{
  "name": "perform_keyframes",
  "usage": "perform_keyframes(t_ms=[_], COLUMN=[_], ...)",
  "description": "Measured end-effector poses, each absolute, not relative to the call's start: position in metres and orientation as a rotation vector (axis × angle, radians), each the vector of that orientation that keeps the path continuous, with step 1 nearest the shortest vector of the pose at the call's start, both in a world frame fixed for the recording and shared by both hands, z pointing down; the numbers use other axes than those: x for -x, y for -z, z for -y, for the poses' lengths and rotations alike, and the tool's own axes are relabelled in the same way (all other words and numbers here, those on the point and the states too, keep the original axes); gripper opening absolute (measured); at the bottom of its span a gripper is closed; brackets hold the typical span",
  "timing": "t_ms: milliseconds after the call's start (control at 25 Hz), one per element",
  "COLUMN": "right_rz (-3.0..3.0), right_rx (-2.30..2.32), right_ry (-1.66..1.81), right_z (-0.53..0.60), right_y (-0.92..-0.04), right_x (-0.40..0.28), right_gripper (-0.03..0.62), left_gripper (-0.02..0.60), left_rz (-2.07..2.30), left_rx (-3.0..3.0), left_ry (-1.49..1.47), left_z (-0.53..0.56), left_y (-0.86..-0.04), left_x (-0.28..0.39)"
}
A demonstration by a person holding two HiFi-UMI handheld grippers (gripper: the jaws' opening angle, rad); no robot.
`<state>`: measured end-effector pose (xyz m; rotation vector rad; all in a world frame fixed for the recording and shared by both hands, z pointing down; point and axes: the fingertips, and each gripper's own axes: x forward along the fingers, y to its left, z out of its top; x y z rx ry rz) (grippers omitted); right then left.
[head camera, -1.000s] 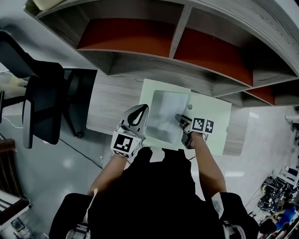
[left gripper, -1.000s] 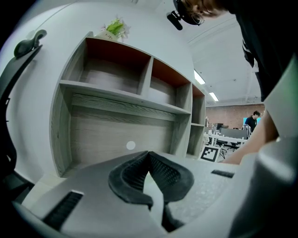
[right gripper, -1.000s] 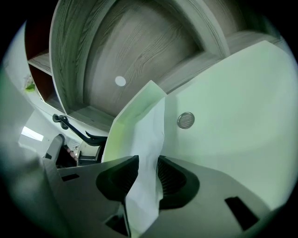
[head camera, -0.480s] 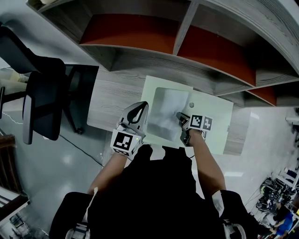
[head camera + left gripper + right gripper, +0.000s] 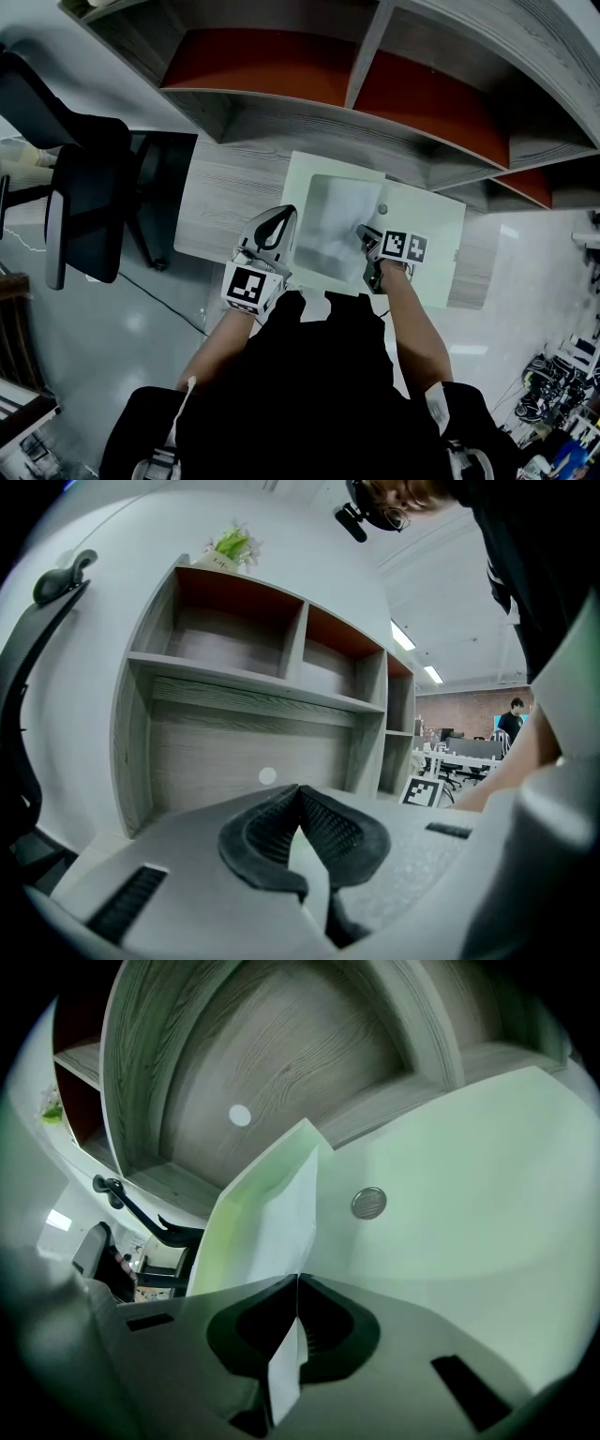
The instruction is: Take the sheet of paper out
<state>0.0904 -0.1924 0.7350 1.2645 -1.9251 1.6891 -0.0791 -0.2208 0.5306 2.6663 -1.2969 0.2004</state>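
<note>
A pale green snap-button folder (image 5: 427,234) lies on the grey wood desk (image 5: 220,202), and a white sheet of paper (image 5: 333,225) shows at its left part. My right gripper (image 5: 362,232) is at the sheet's right edge, shut on it. In the right gripper view the white sheet (image 5: 291,1222) rises from the jaws of that gripper (image 5: 298,1279), beside the folder (image 5: 469,1194) and its round metal snap (image 5: 368,1203). My left gripper (image 5: 284,216) sits at the folder's left edge. In the left gripper view the left gripper (image 5: 300,789) is shut with a thin pale edge pinched between its pads.
A grey shelf unit with red back panels (image 5: 262,56) stands along the desk's far side. A black office chair (image 5: 89,206) is at the left. The desk's near edge meets the person's dark clothing (image 5: 309,394).
My right gripper's jaws have closed onto the sheet's right edge. The left gripper has stayed where it was.
</note>
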Motion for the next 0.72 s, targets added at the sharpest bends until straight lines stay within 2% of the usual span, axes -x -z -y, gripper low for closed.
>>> perform_keyframes(t_ms=[320, 720], right_rz=[1.905, 1.854], right_rx=[-1.356, -1.484], right_ry=[-1.614, -1.311], right_z=[0.191, 0.185], right_y=[-0.727, -0.708], right_x=[-0.117, -0.155], right_gripper=[0.023, 0.023], left_gripper=[0.006, 0.006], left_rz=[1.239, 1.184], left_rx=[-2.687, -2.717], left_ry=[-0.174, -0.154], left_z=[0.215, 0.201], left_y=[-0.533, -0.529], left_x=[0.069, 0.079])
